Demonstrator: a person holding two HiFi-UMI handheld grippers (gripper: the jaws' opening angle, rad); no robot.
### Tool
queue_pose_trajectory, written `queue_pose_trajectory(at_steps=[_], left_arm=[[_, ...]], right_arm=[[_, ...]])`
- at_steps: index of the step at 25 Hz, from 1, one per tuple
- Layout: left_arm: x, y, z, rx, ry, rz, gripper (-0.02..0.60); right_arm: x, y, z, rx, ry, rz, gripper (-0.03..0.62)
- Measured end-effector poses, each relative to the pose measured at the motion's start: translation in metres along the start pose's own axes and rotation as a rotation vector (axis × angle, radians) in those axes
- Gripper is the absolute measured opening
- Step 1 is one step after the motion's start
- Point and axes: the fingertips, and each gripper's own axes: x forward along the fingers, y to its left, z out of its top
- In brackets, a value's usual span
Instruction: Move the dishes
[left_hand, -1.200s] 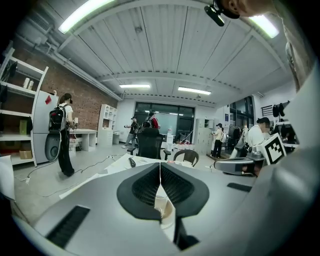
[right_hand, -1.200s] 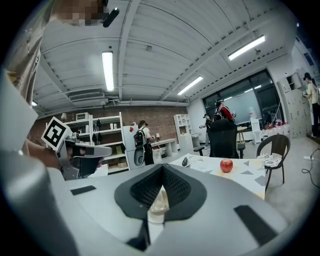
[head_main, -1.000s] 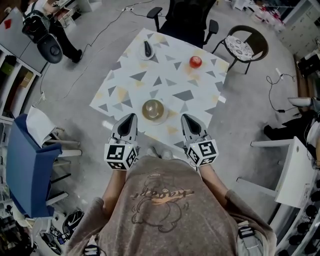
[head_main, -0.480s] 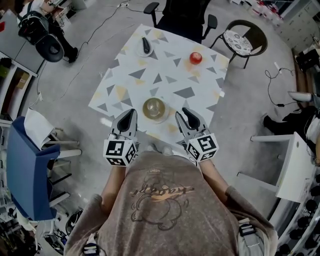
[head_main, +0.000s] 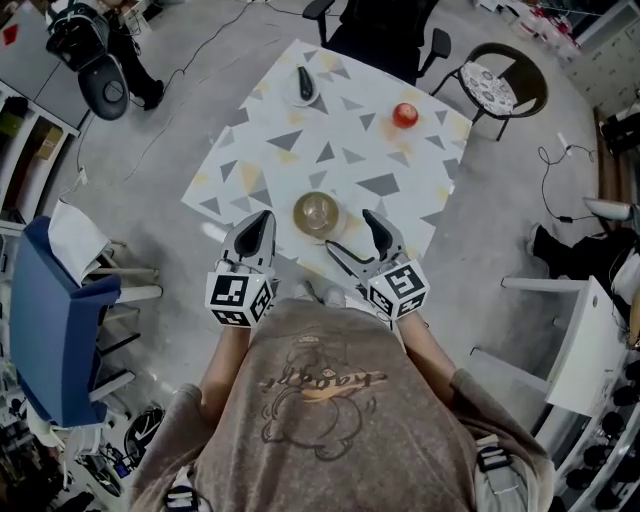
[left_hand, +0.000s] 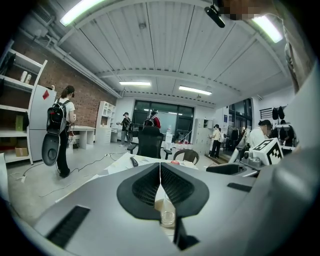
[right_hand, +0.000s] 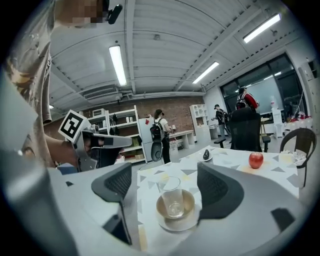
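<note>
Near the front edge of the triangle-patterned table (head_main: 350, 160) stands a clear glass (head_main: 317, 212) in a brown bowl on a white saucer (right_hand: 182, 223). In the right gripper view the glass (right_hand: 172, 196) sits just ahead, framed by the two pads without touching either. My right gripper (head_main: 352, 232) is open; its jaws have just been opening, and nothing is gripped. My left gripper (head_main: 262, 220) is shut and empty, just left of the dish, and its own view shows the glass (left_hand: 167, 215) below the closed jaws. My left gripper (right_hand: 95, 145) also shows in the right gripper view.
A red apple (head_main: 405, 115) lies at the far right of the table, and a small plate with a dark object (head_main: 305, 86) at the far left corner. A black office chair (head_main: 385, 40) and a round chair (head_main: 505, 85) stand beyond; a blue chair (head_main: 55, 330) is at my left.
My right gripper's jaws went from shut to wide open, and it swung in towards the dish. The left gripper stayed shut and shifted only slightly.
</note>
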Motion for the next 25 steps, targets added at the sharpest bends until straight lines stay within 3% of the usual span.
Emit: queue_pose_trajectory(at_steps=[3, 12, 25], left_arm=[[0.0, 0.005, 0.002, 0.002, -0.002, 0.007, 0.02], [-0.004, 0.016, 0.0, 0.0, 0.014, 0.026, 0.02], [-0.003, 0.04, -0.007, -0.009, 0.049, 0.069, 0.02]], right_arm=[[0.012, 0.003, -0.008, -0.02, 0.032, 0.025, 0.428], [0.047, -0.005, -0.031, -0.051, 0.091, 0.038, 0.43], [0.096, -0.015, -0.079, -0.067, 0.196, 0.072, 0.387]])
